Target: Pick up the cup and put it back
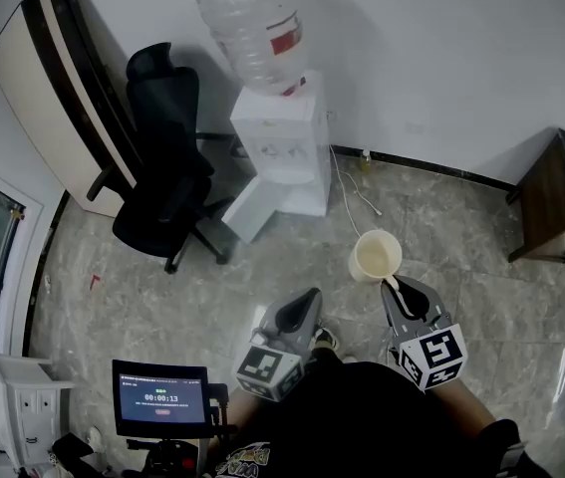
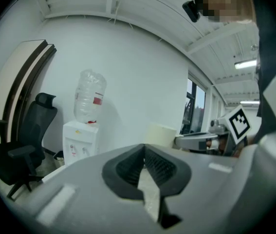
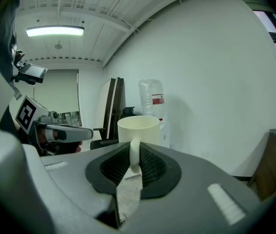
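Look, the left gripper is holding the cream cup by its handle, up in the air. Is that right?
No: the right gripper holds the cream cup by its handle, up in the air. The right gripper view shows it.

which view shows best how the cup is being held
The right gripper view: the cup stands upright and close, its handle clamped in the right gripper. The head view shows only its open top from above. The left gripper view shows just a pale part of its side.
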Available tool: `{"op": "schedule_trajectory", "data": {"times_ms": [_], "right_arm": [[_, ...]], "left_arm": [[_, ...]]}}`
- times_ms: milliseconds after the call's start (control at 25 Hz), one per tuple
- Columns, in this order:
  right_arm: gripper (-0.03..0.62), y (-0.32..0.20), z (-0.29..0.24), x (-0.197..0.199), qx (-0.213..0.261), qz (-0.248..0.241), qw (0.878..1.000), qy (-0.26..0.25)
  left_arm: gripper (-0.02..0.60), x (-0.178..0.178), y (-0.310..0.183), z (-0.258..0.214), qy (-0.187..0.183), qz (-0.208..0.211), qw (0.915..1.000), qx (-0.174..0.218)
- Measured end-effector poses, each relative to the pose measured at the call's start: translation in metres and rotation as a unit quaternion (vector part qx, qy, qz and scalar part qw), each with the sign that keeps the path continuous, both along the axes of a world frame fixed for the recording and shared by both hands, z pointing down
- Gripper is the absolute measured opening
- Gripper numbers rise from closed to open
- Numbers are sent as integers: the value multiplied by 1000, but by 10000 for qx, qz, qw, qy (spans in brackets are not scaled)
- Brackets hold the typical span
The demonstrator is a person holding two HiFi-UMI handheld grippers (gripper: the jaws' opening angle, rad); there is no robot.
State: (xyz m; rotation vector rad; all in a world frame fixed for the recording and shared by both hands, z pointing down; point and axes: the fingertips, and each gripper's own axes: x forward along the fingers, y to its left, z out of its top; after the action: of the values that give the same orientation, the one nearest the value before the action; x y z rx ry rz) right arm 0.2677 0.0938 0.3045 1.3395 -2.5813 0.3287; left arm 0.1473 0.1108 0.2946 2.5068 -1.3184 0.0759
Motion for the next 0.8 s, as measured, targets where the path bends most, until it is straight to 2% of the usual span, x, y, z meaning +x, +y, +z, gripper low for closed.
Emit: {"op": "schedule_trajectory", "data": {"times_ms": [240,480,640,800], "right_arm": [[49,-60,-9,-29,74,-13,9999,113],[49,-127,-13,-78,179,-167,9996,146],[49,-160,-22,-114,259,-326,9990,137],[49,-177,-14,-142,196,-634,9975,237]], "left_arm": [[5,-33,-64,-1,162,-41,9999,27],[5,-89,-122,-4,173,-334,9992,105],[5,-121,-141,-3,160,-504,9985,115],[5,-150,-142,5,168,-874,9959,135]]}}
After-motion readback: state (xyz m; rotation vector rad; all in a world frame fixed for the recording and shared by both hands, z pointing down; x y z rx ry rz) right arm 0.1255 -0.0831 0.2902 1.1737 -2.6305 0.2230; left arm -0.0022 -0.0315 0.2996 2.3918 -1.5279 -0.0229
